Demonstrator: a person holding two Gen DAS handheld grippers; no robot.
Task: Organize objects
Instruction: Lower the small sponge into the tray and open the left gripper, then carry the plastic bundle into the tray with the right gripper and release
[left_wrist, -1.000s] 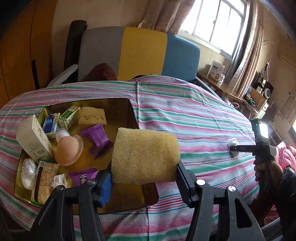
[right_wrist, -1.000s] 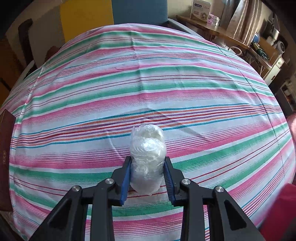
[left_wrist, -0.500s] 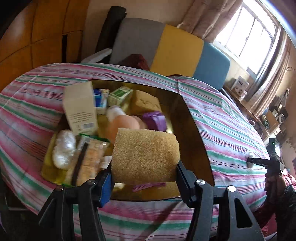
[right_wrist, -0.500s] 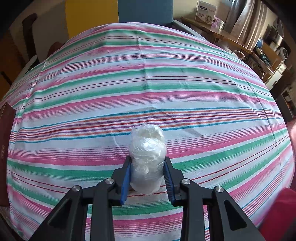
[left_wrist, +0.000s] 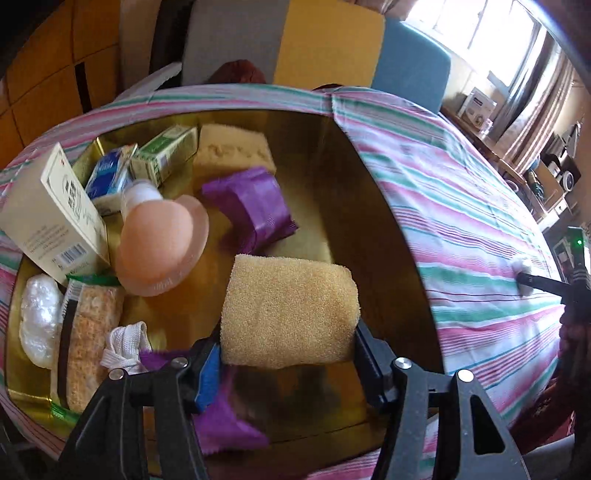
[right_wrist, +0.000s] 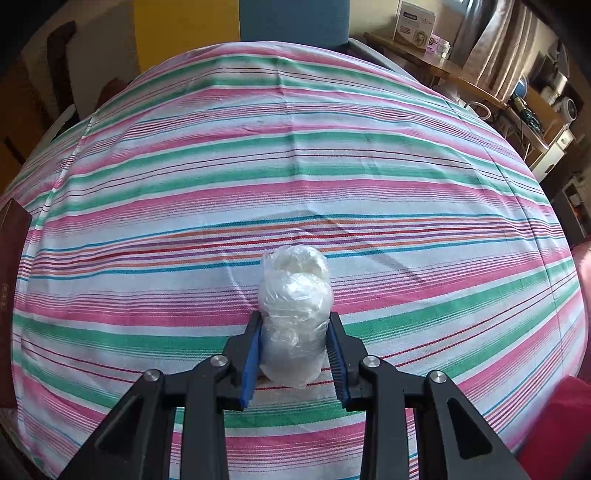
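Observation:
My left gripper (left_wrist: 288, 354) is shut on a yellow sponge (left_wrist: 290, 312) and holds it above the near middle of the gold tray (left_wrist: 373, 221). The tray holds a second sponge (left_wrist: 232, 151), purple packets (left_wrist: 255, 205), a peach bottle (left_wrist: 159, 240), several small boxes (left_wrist: 51, 210), a cracker pack (left_wrist: 90, 339) and a white wrapped bundle (left_wrist: 38, 325). My right gripper (right_wrist: 295, 350) is shut on a clear plastic-wrapped white bundle (right_wrist: 293, 306) resting on the striped tablecloth (right_wrist: 295, 147). It also shows far right in the left wrist view (left_wrist: 522, 273).
The tray's edge (right_wrist: 11, 266) shows at the far left of the right wrist view. A colour-block sofa (left_wrist: 325, 51) stands behind the table. A side table with boxes (right_wrist: 424, 40) and shelves of clutter stand at the right.
My left gripper has moved over the tray and lower, with the sponge still in it. My right gripper and its wrapped bundle have hardly moved.

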